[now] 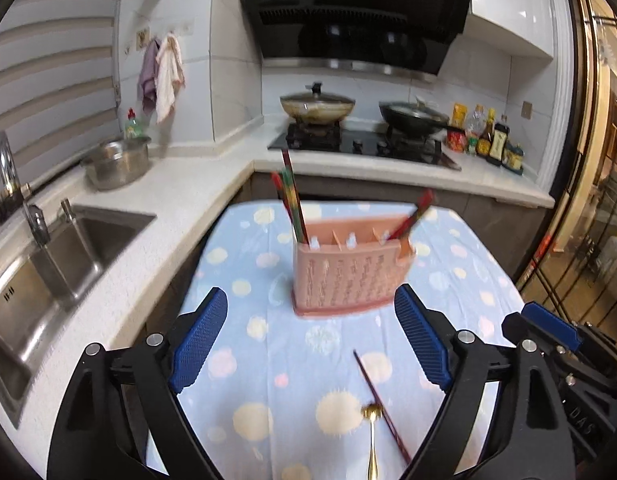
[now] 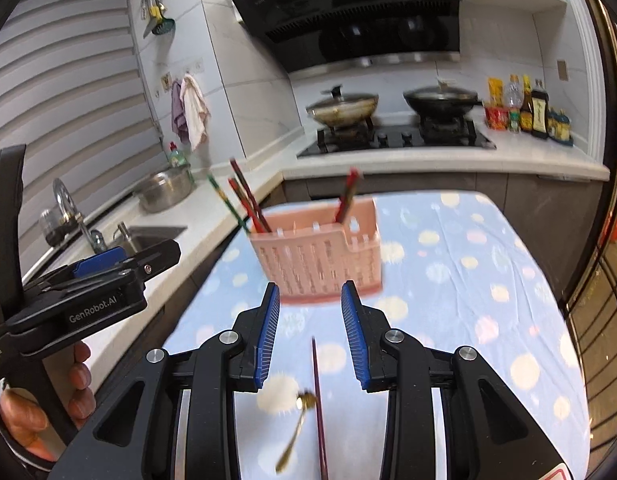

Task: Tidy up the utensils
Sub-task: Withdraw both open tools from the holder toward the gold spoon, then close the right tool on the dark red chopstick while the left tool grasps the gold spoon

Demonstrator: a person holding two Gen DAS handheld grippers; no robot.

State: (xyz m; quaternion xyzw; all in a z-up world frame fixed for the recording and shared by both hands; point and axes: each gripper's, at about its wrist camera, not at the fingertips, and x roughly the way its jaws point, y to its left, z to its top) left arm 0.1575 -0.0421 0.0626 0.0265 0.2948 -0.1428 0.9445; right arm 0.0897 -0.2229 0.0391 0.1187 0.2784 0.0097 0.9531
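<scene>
A pink slotted utensil holder (image 1: pixel 348 272) stands on the blue dotted tablecloth (image 1: pixel 244 360), with several red chopsticks (image 1: pixel 294 204) in its left and right compartments. It also shows in the right wrist view (image 2: pixel 320 256). A dark red chopstick (image 1: pixel 382 404) and a gold spoon (image 1: pixel 373 436) lie on the cloth nearer to me; both show in the right wrist view, chopstick (image 2: pixel 319 408) and spoon (image 2: pixel 298 424). My left gripper (image 1: pixel 310 304) is open wide and empty, short of the holder. My right gripper (image 2: pixel 310 300) is open and empty above the chopstick.
A white counter with a steel sink (image 1: pixel 48 264) and a steel pot (image 1: pixel 116 164) runs along the left. A hob with two lidded pans (image 1: pixel 318 106) and sauce bottles (image 1: pixel 488 136) is behind. The other gripper (image 2: pixel 88 292) is at the left of the right wrist view.
</scene>
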